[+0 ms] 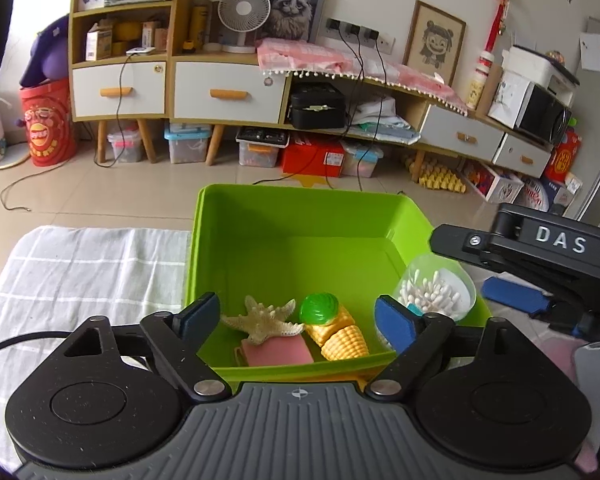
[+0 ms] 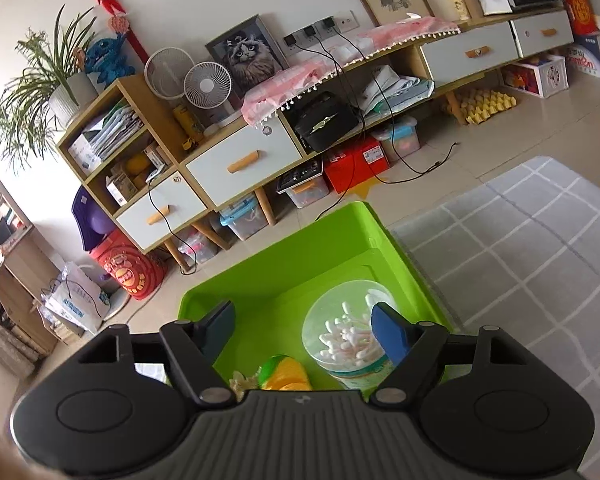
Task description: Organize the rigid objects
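A green plastic bin point(image 1: 300, 194) point(image 2: 276, 276) stands on a checked cloth. In its near end lie a pale starfish point(image 1: 266, 320), a yellow toy corn point(image 1: 344, 336) with a green top, and a pink block point(image 1: 278, 354). A clear jar of cotton swabs point(image 1: 436, 290) point(image 2: 340, 344) leans at the bin's right wall. My left gripper point(image 1: 296, 322) hangs open over the starfish and corn, touching neither. My right gripper point(image 2: 304, 328) is open around the jar: its blue pad point(image 2: 388, 332) is beside the jar, the other finger well apart. Another blue pad point(image 1: 512, 294) of the right gripper shows right of the bin.
The white and grey checked cloth point(image 1: 80, 272) point(image 2: 520, 248) spreads to both sides of the bin. Beyond lies tiled floor with loose cables point(image 1: 20, 196). A long wooden cabinet point(image 1: 228, 92) with storage boxes under it lines the far wall.
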